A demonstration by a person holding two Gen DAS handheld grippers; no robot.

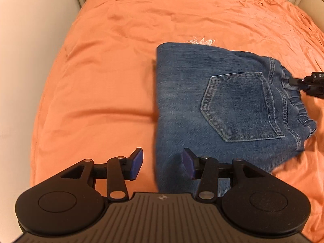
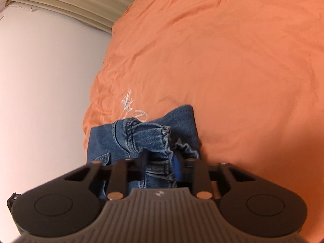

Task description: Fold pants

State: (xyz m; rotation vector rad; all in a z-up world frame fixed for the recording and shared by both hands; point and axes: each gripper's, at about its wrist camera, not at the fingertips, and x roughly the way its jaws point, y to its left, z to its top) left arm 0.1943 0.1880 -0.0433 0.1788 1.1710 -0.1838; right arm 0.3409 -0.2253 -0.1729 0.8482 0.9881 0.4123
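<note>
Blue jeans point(image 1: 222, 101) lie folded into a compact stack on the orange bed cover point(image 1: 101, 70), back pocket facing up. My left gripper point(image 1: 162, 160) hangs open above the stack's near left edge, and its blue pads touch nothing. In the left wrist view my right gripper point(image 1: 291, 80) reaches in from the right and pinches the elastic waistband. In the right wrist view that gripper point(image 2: 161, 160) is shut on the bunched waistband of the jeans point(image 2: 145, 135), which is lifted slightly off the orange cover point(image 2: 222, 60).
A white embroidered flower point(image 1: 202, 41) marks the cover just beyond the jeans. The bed's left edge drops to a pale surface point(image 1: 30, 60). A beige ribbed panel point(image 2: 70, 2) runs behind the bed. Wrinkled orange cover spreads on all sides.
</note>
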